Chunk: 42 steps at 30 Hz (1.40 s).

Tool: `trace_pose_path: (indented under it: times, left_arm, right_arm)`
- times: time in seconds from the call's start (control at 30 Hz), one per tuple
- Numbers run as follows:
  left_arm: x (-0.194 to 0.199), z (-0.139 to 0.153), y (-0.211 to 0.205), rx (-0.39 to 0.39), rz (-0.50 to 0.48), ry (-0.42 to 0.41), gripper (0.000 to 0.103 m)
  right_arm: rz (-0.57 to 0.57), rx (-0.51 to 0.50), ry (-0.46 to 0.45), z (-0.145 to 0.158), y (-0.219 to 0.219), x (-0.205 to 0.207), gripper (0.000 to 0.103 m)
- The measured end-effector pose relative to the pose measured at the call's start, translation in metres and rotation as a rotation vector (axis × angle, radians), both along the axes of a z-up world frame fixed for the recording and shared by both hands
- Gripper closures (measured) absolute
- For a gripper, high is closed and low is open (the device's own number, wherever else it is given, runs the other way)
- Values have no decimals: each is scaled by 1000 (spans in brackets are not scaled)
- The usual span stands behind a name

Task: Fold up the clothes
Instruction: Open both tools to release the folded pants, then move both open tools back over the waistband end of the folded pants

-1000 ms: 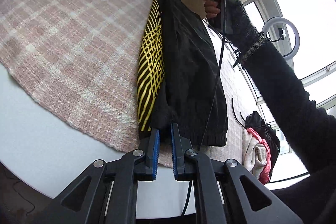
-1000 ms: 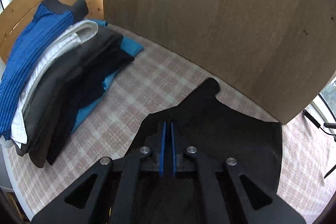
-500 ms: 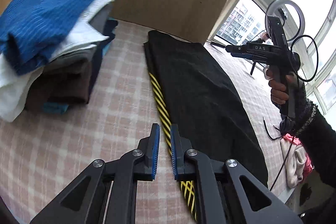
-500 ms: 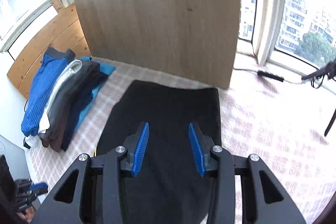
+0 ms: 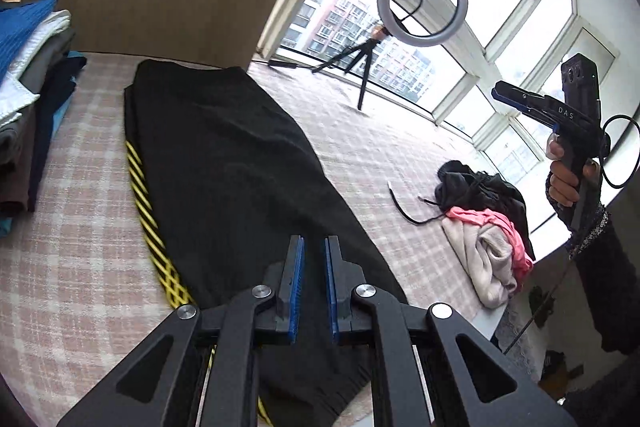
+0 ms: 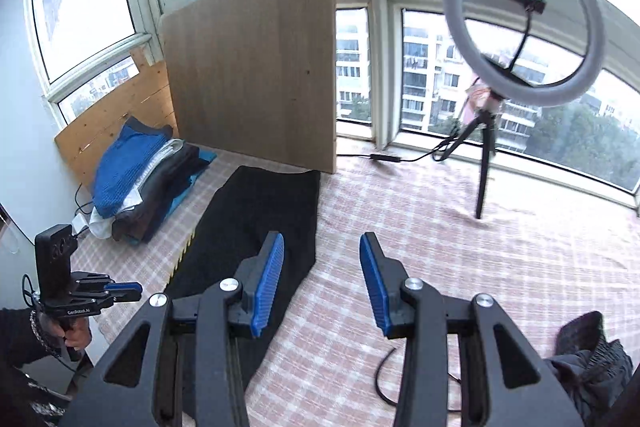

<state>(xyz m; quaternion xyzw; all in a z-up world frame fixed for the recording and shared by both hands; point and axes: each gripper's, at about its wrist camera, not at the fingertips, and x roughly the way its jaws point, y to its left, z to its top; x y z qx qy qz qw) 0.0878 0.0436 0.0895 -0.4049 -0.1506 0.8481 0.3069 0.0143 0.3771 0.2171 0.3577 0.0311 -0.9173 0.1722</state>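
Now the folded black garment (image 5: 240, 163) is laid flat on the checked cloth (image 5: 80, 267), beside the stack of folded clothes (image 6: 140, 179). If it is brushed by a gripper, the fold could be opened and the yellow-striped edge (image 5: 148, 211) pulled out. Nothing is held: the left gripper (image 5: 312, 291) is nearly closed, the right gripper (image 6: 322, 283) parted

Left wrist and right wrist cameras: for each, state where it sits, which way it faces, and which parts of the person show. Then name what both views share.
Left wrist: on the left gripper, jaws almost closed, empty; looks down over the black garment towards the windows; shows the right hand, sleeve.
Right wrist: on the right gripper, jaws open, empty; faces the wooden board; shows the left hand.
Shared: garment, folded stack, ring light, checked cloth.
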Motion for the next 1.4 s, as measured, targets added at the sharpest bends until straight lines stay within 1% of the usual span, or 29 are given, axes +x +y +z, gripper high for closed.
trace_pose_path:
  times: [0.07, 0.13, 0.17, 0.23, 0.3, 0.33, 0.4, 0.47, 0.5, 0.57, 0.6, 0.67, 0.7, 0.73, 0.8, 0.9, 1.03, 1.1, 1.17, 1.2, 1.27, 1.3, 1.37, 1.4]
  left_arm:
    - [3, 4, 26, 11, -70, 6, 95]
    - [-1, 13, 56, 48, -121, 51, 95]
    - [-3, 17, 72, 73, -135, 82, 95]
    - [-5, 24, 105, 88, -153, 152, 95]
    - [-18, 28, 140, 112, -225, 107, 95]
    - [-24, 38, 146, 114, -223, 123, 95]
    - [-35, 60, 159, 117, -219, 156, 95]
    - [-47, 83, 172, 121, -212, 190, 95]
    - [-57, 99, 169, 128, -187, 220, 95]
    - [-75, 134, 157, 115, -124, 332, 95]
    - [-82, 145, 146, 116, -109, 347, 95]
    - [-96, 166, 124, 118, -77, 376, 94]
    - [-94, 166, 112, 99, -56, 371, 91]
    - [-92, 165, 100, 81, -35, 366, 91]
    - [-77, 151, 77, 68, -28, 333, 91]
    - [-35, 123, 50, -24, 19, 321, 91]
    - [35, 88, 18, -127, 137, 267, 91]
    - [65, 74, 4, -178, 197, 246, 91]
    - [88, 61, -8, -215, 280, 230, 91]
    - [98, 55, -14, -212, 316, 216, 91]
    - [115, 45, -20, -223, 398, 215, 91]
    - [121, 41, -19, -243, 428, 215, 91]
    - [134, 31, -17, -282, 488, 215, 91]
    - [143, 27, -17, -277, 514, 218, 91]
  right_arm:
    - [-108, 91, 27, 11, 28, 33, 64]
    - [-223, 190, 53, 22, 57, 65, 64]
    - [-285, 221, 67, 30, 75, 78, 64]
    - [-412, 262, 110, 54, 118, 102, 64]
    - [-542, 279, 157, 85, 157, 121, 64]
    - [-608, 286, 181, 101, 177, 130, 64]
    - [-691, 312, 252, 138, 200, 145, 64]
    - [-729, 348, 314, 175, 208, 151, 64]
    - [-730, 363, 341, 191, 207, 149, 64]
    - [-722, 403, 393, 222, 198, 140, 64]
    - [-710, 429, 420, 234, 190, 132, 64]
    - [-624, 403, 413, 241, 173, 114, 64]
    - [-576, 383, 404, 242, 164, 105, 64]
    - [-532, 373, 396, 234, 153, 100, 64]
    - [-446, 363, 382, 209, 128, 95, 64]
    - [-313, 287, 335, 155, 97, 107, 64]
    - [-167, 223, 254, 69, 59, 143, 64]
    - [-91, 167, 209, 31, 47, 159, 64]
    - [-37, 142, 181, 1, 40, 168, 64]
    - [-14, 124, 171, -6, 40, 169, 64]
    - [33, 82, 155, -15, 41, 167, 64]
    - [57, 61, 148, -20, 42, 166, 64]
    - [87, 52, 182, -20, 43, 169, 64]
    - [97, 67, 208, -20, 41, 170, 64]
